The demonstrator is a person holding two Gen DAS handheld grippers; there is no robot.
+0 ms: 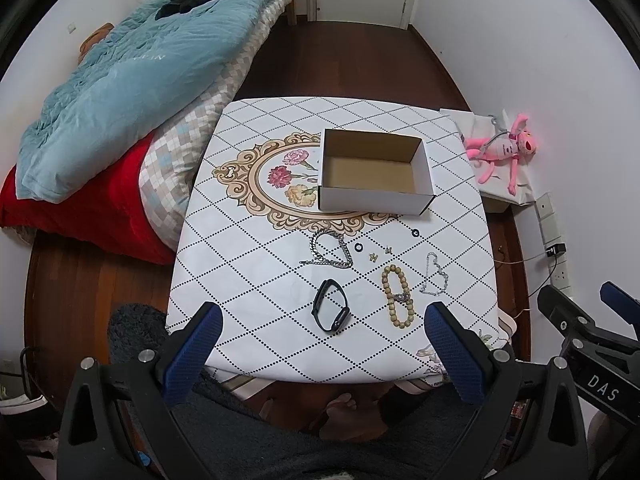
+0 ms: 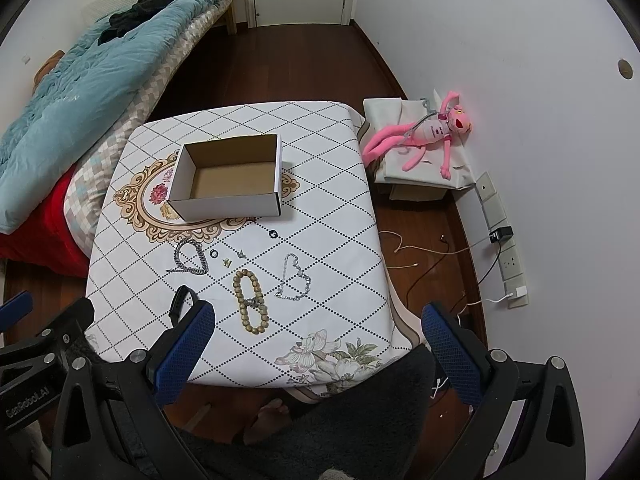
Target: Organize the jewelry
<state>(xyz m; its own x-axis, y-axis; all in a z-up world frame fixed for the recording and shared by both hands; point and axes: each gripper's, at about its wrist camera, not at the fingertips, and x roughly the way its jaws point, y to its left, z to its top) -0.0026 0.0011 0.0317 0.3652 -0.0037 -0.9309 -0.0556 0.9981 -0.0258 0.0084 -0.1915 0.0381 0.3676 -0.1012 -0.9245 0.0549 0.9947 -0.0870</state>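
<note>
Table (image 1: 280, 128) w/ diamond-print cloth fills mid-scene; bed (image 1: 120, 92) crowds its left edge, floor strip open on right, far edge clear to the door. Cardboard box (image 1: 374, 200), top open, sits far-centre on table, long axis running left-right; bare cloth all round it, wider on the left. Jewelry lies in a loose band between box and near edge, pieces apart from each other. Black watch band (image 1: 330, 310) nearest, long axis near-far, slightly tilted; in right wrist view partly hidden behind a finger. Bead bracelet (image 1: 397, 295) just right of it, long loop near-far, small silver piece lying across its middle, hard to make out. Thick silver chain (image 1: 332, 250) far-left of the group, tail pointing left. Thin silver chain (image 2: 293, 283) at right, pale on white cloth, hard to trace in left view. Two black rings (image 1: 359, 247) and two tiny charms (image 1: 374, 257) between chains, too small to ID. Left gripper (image 1: 322, 316) spread wide, nothing between fingers, hovering at near edge over the watch band. Right gripper (image 2: 318, 316) likewise wide apart, empty, over near-right corner.
</note>
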